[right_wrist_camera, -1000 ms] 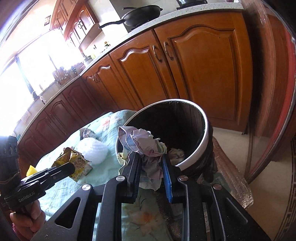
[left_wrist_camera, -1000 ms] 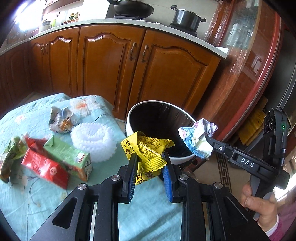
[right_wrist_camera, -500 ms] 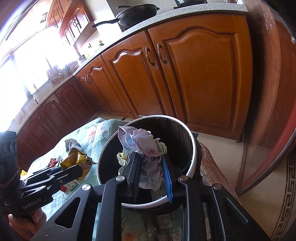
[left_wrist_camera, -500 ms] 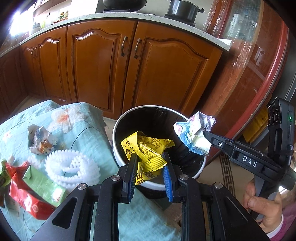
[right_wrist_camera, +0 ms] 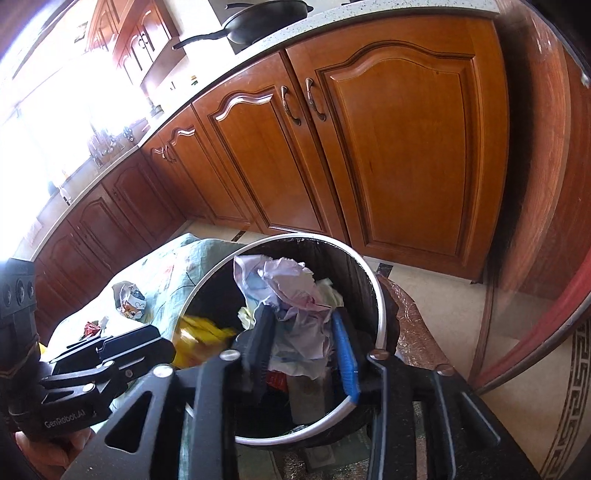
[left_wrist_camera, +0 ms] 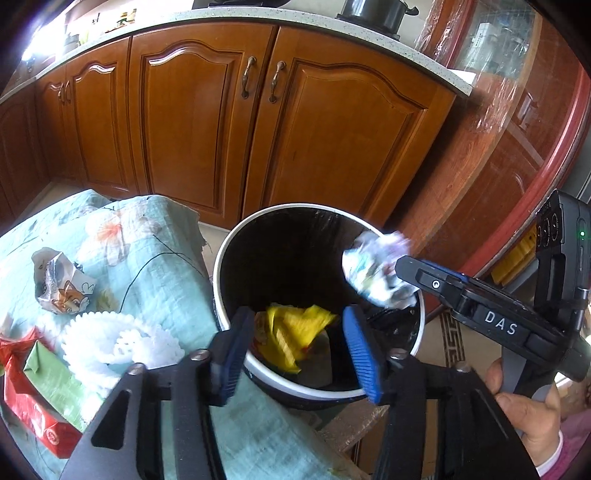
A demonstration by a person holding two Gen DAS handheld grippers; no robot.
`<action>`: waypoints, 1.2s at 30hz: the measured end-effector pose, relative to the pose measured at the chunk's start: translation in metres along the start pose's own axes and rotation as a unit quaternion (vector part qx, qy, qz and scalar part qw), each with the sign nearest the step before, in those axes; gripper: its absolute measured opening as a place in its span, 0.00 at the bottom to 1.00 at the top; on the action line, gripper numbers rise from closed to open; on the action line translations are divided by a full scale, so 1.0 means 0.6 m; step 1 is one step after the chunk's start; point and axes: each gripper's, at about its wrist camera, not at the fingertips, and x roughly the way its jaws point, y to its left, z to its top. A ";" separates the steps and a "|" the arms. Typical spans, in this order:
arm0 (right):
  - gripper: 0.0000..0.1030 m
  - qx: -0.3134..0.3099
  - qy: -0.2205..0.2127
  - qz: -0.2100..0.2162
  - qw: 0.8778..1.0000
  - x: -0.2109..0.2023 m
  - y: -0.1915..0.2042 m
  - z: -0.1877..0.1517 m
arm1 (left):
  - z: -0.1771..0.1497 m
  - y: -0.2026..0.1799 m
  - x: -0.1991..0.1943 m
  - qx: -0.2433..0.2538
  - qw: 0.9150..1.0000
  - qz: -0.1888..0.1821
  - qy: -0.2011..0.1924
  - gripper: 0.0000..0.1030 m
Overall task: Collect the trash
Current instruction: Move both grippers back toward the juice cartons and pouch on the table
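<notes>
Over the bin (left_wrist_camera: pixel 236 254), both claws opening: left gripper (left_wrist_camera: pixel 299 347) wide and empty, yellow wrapper (left_wrist_camera: pixel 295 332) dropping straight below it inside, right gripper (right_wrist_camera: pixel 304 347) loosening round the paper wad (right_wrist_camera: pixel 295 295), also above the mouth.

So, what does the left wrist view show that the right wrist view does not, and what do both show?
Only the left wrist view shows the pot on the counter, the white foam net and the red and green cartons on the cloth.

Only the right wrist view shows the frying pan and the bright window.

Both show the trash bin, the yellow wrapper blurred inside it, and the crumpled paper between the right tongs. Both tongs are opening; the left tongs grip nothing.
</notes>
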 end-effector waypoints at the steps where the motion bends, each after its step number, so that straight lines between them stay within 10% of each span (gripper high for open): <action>1: 0.48 0.003 -0.001 0.004 1.000 -0.002 -0.001 -0.001 | -0.002 0.002 -0.002 -0.002 1.000 0.001 -0.001 0.56; 11: 0.69 0.012 -0.015 0.026 0.999 -0.036 0.015 -0.027 | -0.073 0.031 -0.068 -0.022 0.999 0.009 -0.024 0.61; 36: 0.69 -0.042 0.027 0.110 0.993 -0.031 0.211 -0.178 | -0.279 0.191 -0.308 -0.142 0.985 0.070 -0.061 0.61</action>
